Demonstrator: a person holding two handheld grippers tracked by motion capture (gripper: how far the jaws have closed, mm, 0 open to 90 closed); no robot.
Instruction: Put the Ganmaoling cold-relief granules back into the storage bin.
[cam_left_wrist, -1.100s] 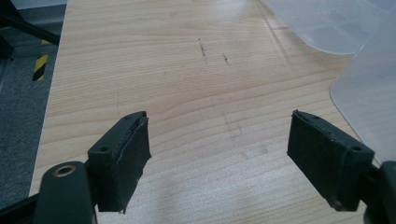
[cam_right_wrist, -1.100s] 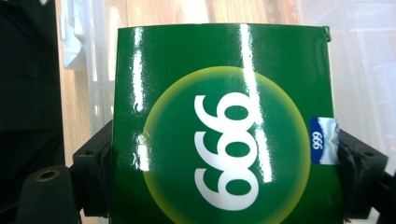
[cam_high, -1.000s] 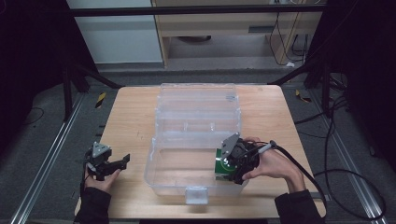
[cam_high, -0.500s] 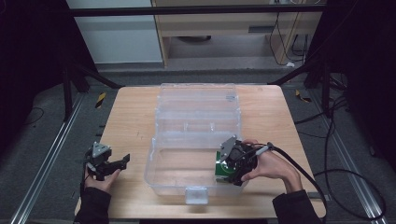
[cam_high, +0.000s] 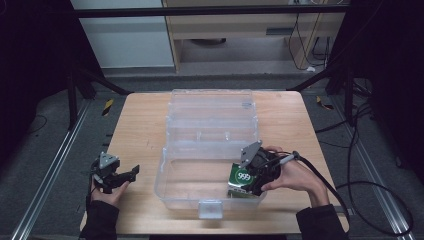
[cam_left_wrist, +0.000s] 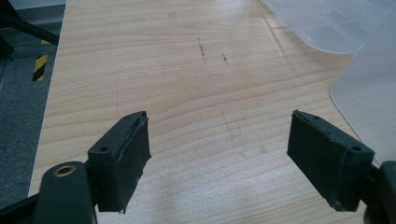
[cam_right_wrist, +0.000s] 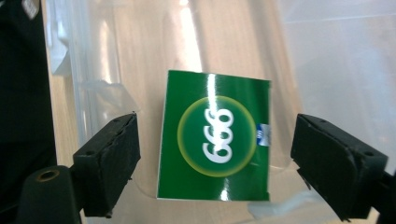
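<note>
On the worktop, a clear bin is standing open. A green box is lying in its near right corner, directly ahead of the right tongs, which are spread either side of it without touching. The left tongs are resting spread, well apart.

A green box with a yellow-ringed white "999" lies in the clear plastic bin on the light wooden table.

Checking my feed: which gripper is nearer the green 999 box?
Right. The right gripper is at the green 999 box inside the clear bin, jaws open either side of it. The left gripper waits over the table, left of the bin.
</note>
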